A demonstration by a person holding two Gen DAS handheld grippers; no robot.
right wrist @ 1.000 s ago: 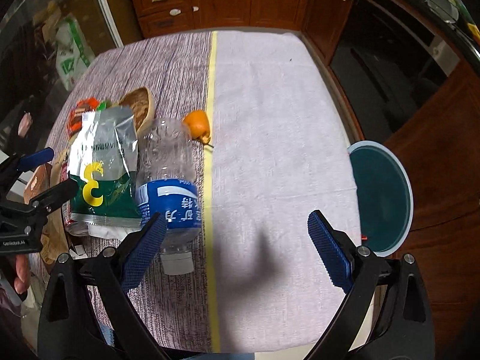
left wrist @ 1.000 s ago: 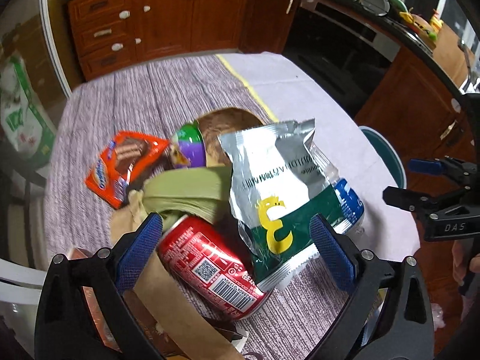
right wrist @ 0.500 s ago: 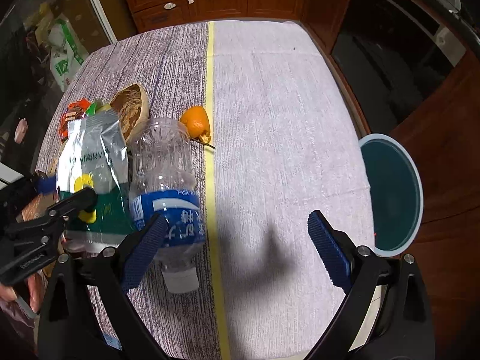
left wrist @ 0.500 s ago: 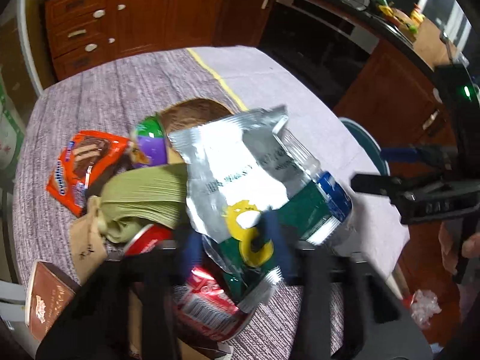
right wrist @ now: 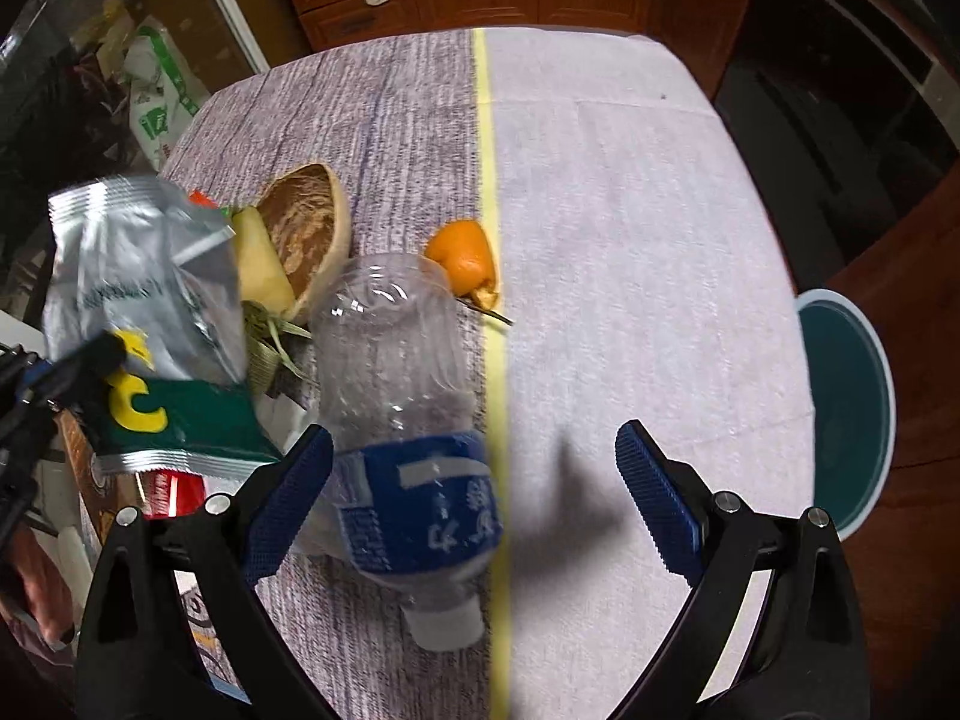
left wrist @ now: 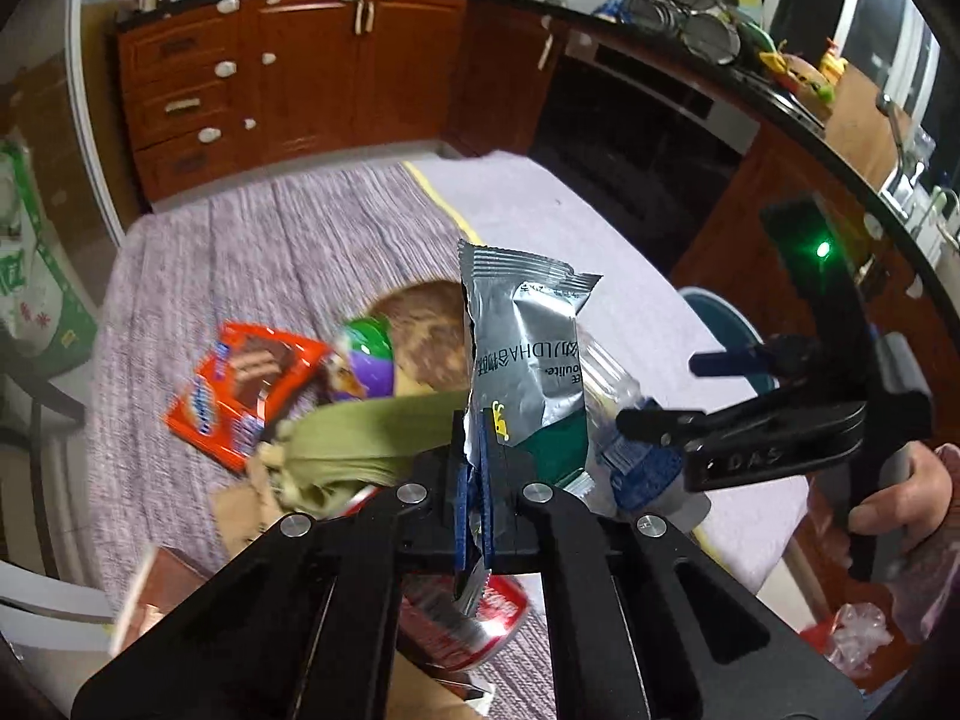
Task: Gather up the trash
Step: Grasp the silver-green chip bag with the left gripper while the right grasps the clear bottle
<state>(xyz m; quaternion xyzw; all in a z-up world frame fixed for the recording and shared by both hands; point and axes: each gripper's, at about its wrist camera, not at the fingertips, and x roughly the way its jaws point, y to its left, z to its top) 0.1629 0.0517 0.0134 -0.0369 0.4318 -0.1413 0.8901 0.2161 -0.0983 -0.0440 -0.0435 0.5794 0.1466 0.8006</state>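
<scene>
A silver and green snack bag (left wrist: 522, 348) stands upright off the pile, its green lower end pinched in my left gripper (left wrist: 477, 480), whose jaws are closing tight on it. The right wrist view shows the same bag (right wrist: 138, 276) at the left. A clear plastic bottle (right wrist: 390, 348) with a blue label lies on the table, cap toward me. My right gripper (right wrist: 474, 438) hangs open over its label end, the left finger close beside the label; contact cannot be told. From the left wrist, the right gripper (left wrist: 660, 393) shows over the bottle (left wrist: 612, 384).
On the purple tablecloth (right wrist: 630, 210) lie an orange peel (right wrist: 465, 261), a brown shell half (right wrist: 306, 228), a red can (left wrist: 474, 624), an orange wrapper (left wrist: 240, 390) and a green cloth (left wrist: 366, 438). A teal bin (right wrist: 846, 414) stands beyond the table's right edge.
The left gripper's jaws went from wide open to closed on the snack bag and raised it upright off the pile. The right gripper came down and nearer to the bottle.
</scene>
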